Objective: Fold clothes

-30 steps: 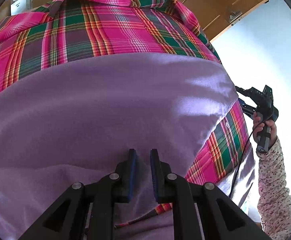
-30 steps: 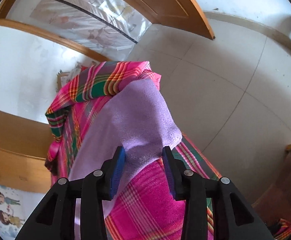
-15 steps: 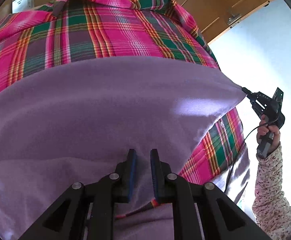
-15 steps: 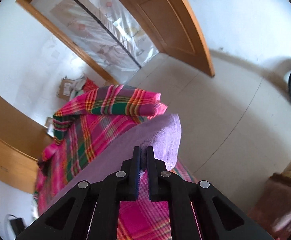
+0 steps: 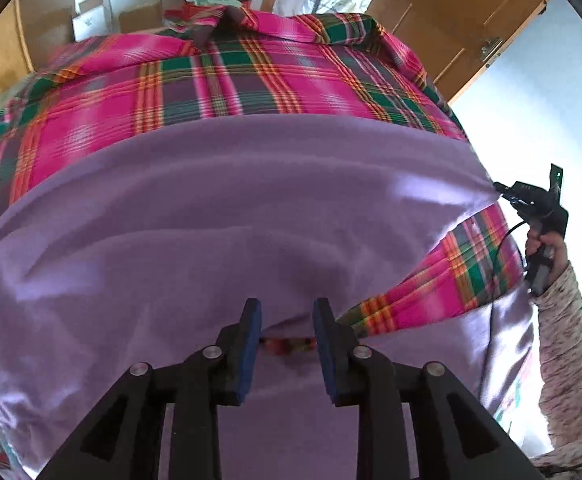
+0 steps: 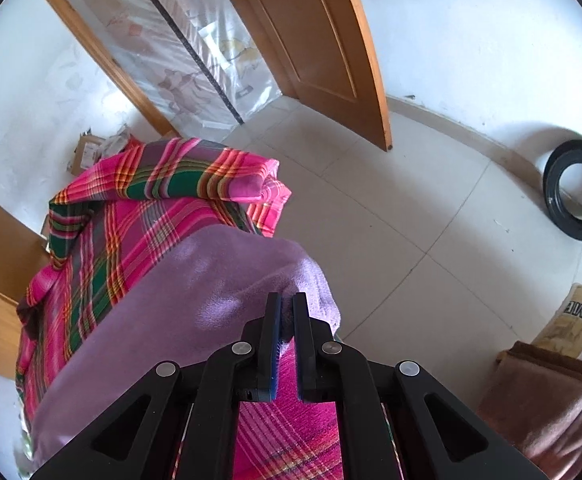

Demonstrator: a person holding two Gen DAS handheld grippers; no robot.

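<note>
On the plaid bedspread: lilac garment spread wide across it.
Right gripper: jaws pinched tight on garment's far-right corner, lifting it off the plaid.
Left gripper: jaws apart over garment's near edge.

Bed under pink-green plaid woven cover: lilac fleece garment spread across near part; folded plaid bundle at far end.
</note>
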